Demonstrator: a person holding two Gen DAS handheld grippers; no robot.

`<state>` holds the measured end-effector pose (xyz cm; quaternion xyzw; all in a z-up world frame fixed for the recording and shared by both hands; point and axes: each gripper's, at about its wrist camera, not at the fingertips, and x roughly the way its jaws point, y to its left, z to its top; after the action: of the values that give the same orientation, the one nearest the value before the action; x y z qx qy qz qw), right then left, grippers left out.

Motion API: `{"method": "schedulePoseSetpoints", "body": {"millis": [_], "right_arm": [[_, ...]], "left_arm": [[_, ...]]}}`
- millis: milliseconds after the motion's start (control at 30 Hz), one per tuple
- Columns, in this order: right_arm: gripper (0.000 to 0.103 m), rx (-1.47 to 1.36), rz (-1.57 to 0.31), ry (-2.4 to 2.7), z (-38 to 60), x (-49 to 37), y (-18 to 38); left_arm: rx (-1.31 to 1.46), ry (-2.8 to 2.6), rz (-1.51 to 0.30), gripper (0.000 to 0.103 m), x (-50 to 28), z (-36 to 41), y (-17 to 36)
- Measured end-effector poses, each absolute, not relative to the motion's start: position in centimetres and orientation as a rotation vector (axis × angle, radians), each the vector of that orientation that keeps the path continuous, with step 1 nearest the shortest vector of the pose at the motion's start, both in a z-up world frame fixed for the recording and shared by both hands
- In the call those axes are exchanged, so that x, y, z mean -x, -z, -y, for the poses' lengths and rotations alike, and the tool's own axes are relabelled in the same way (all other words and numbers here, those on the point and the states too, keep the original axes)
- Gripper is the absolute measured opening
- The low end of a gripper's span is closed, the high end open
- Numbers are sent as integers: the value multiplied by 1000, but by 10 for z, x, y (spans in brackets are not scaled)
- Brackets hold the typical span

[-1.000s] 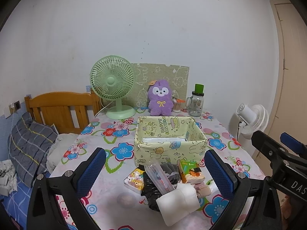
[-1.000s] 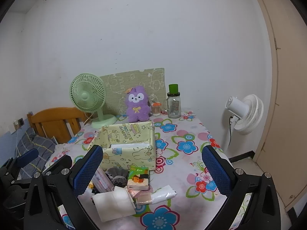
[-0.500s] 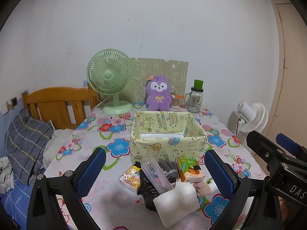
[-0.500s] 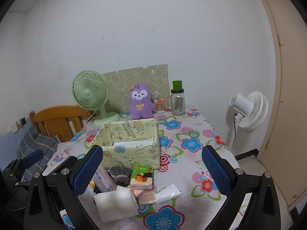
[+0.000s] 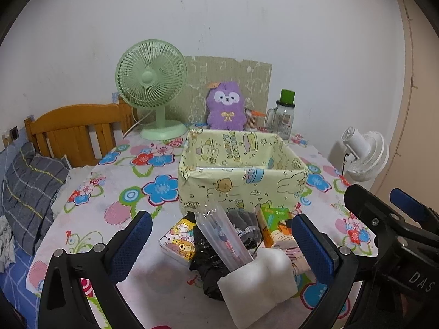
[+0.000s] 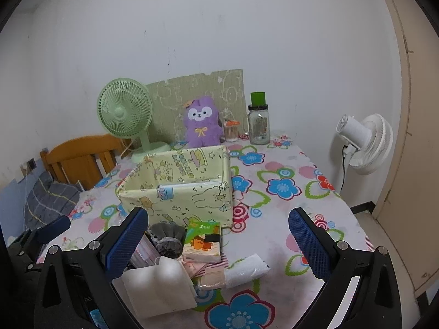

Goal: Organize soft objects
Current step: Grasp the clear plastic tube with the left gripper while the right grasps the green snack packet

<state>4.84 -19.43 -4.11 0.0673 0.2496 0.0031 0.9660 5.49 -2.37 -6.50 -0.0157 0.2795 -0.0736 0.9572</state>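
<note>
Left wrist view
Left gripper (image 5: 219, 242): jaws spread wide, holding nothing, above the pile.
Pile: white foam block (image 5: 258, 282), clear tube (image 5: 222, 237), black bag (image 5: 210, 268), sticker pack (image 5: 178, 242), all touching.
Box (image 5: 241, 189): just behind the pile; inside looks empty.
Room: bare tablecloth (image 5: 115, 211) to the left.

Right wrist view
Right gripper (image 6: 219, 242): wide open, gripping nothing.
Pile: tissue pack (image 6: 203, 242) beside grey pouch (image 6: 167, 237).
Edge: table's right rim near, open cloth before it.

Black bag (image 5: 208, 263) mostly buried under pile
</note>
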Motion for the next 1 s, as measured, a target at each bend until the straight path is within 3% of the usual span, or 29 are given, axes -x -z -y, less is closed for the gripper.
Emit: {"method": "schedulePoseSetpoints", "body": {"millis": [400,667,767,1000], "right_arm": [[101,-132,-590,-16,186,-79,71],[100,-125,-644,-20,182,-98,87],[97,-124,-675,-21,179,-107,94],[94,-145,-738,-30,174,-127,106]], "left_arm": [[23,124,-659,90,-85,25,95],[22,139,-709,67,-101,28,110],[19,128,-726,48,-107,30,116],[5,134,-730,41,-115,33,121]]}}
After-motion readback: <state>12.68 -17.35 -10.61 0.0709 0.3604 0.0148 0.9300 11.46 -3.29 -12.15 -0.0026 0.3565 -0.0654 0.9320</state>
